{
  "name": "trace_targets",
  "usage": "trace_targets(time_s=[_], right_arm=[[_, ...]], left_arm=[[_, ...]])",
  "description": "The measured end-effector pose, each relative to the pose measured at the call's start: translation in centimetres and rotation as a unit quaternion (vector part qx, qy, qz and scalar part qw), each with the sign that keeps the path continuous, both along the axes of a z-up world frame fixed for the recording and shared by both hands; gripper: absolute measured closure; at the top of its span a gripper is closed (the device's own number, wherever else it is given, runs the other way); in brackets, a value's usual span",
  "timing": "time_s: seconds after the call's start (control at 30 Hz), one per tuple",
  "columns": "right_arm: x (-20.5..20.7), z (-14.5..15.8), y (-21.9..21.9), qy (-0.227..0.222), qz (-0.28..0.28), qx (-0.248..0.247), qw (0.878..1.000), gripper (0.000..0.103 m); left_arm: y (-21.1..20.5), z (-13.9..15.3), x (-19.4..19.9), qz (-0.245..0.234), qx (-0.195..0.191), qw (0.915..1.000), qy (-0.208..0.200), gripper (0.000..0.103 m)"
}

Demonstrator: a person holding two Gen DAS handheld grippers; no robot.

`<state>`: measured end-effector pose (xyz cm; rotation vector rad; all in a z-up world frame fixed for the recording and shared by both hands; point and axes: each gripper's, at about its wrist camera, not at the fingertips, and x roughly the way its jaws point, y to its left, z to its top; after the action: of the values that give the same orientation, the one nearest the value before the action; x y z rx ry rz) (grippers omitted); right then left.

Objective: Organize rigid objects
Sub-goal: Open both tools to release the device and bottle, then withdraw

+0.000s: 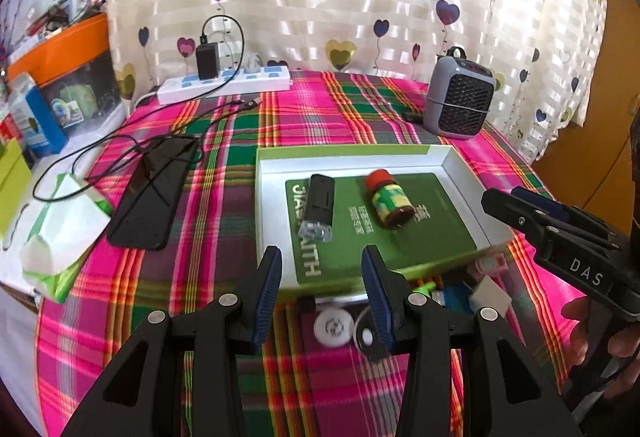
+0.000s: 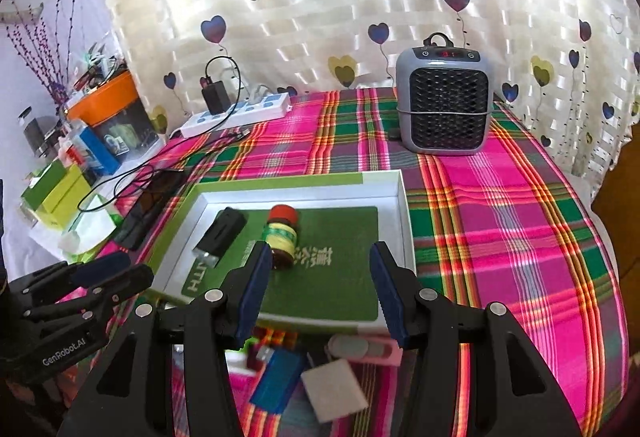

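Left wrist view: left claw (image 1: 322, 293) wide, empty; tray (image 1: 460, 173) at twelve o'clock holds bottle (image 1: 390, 203). Right claw (image 2: 318, 291) wide, empty too.

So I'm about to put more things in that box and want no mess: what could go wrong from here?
1. The small bottle with the red cap lies on its side in the white box, so a nudge may roll it.
2. The loose items sit close under the box's near edge, like the white pad and blue block; the open right gripper could scatter them.
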<state>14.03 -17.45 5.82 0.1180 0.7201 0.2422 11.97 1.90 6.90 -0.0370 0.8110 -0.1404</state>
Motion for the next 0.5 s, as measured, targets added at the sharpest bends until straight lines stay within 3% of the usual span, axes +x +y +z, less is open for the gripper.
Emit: trace_targets(time_s=[0.5], right_arm=[[-6.6,-1.3,-0.5,-0.001,-0.005,0.012,1.0,0.051]], left_arm=[[1.2,-1.4,-6.3,-0.005,-0.016,0.9999,0.002,0.062]])
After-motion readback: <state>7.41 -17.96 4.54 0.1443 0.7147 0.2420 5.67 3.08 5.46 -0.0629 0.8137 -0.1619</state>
